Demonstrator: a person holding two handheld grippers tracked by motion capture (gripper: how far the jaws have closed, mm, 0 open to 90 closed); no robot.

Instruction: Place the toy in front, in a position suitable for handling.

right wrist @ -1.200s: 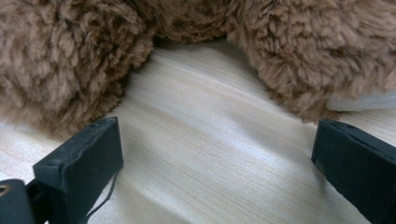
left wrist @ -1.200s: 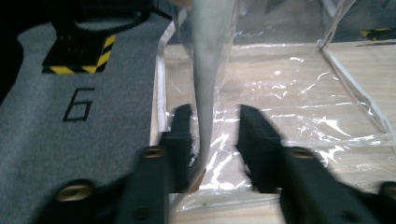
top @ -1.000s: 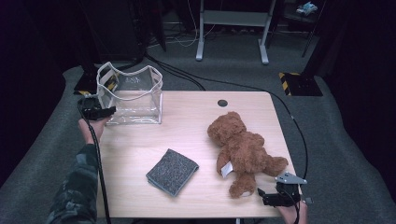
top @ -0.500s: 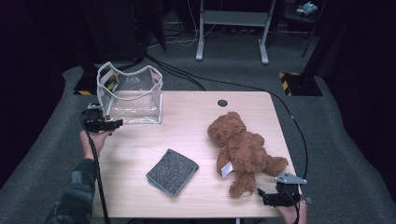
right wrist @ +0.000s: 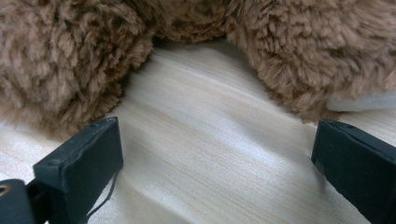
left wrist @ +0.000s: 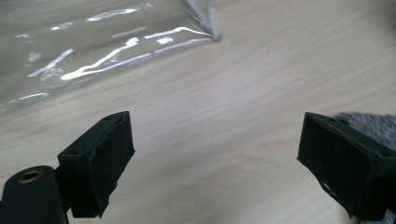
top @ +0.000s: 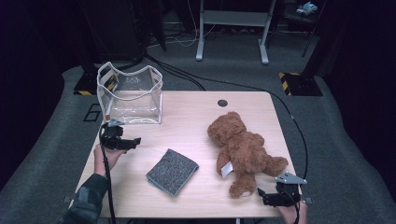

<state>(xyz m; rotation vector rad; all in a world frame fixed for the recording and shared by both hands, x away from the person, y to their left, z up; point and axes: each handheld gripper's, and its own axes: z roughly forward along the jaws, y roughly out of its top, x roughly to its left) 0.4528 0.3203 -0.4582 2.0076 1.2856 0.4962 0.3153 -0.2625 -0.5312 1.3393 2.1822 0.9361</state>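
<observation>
Grey cloth (top: 173, 171) lay near worktop's front edge, left of teddy bear (top: 243, 151). Your left gripper (top: 132, 142) aimed at it, jaws just opened wide, nothing between. Right gripper (top: 262, 196) waited open at front right corner, ready beside bear's foot.

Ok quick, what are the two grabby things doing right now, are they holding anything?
Left hand-held gripper: open, its jaws have just been opening, nothing between them.
Right hand-held gripper: open, holding nothing, right by the teddy bear.
</observation>
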